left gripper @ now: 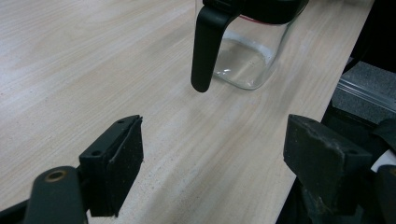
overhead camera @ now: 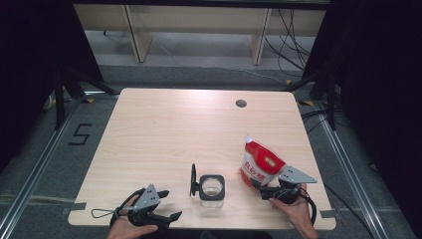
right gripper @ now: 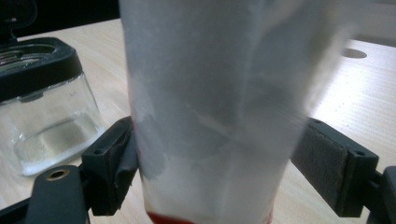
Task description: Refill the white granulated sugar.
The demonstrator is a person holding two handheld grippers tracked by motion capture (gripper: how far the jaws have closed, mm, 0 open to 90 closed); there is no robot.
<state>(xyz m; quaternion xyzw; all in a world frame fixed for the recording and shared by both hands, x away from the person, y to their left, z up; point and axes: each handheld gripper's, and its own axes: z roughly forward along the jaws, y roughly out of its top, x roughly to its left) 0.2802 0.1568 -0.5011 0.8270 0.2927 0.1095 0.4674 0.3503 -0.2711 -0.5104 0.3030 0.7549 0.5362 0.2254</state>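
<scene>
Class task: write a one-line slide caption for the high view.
Right hand-held gripper grips a red-and-white pouch beside an open glass jar.

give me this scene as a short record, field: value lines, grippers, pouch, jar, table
right gripper: jaws around the lower part of the red and white pouch, left pad touching, right pad not clearly pressing; a firm grip cannot be told
pouch: upright, spout at top, right of the jar
left gripper: open, holding nothing, near the table's front edge
glass jar: clear, black collar, lid flipped open to its left, looks empty
table: light wood, round hole near the far edge
</scene>
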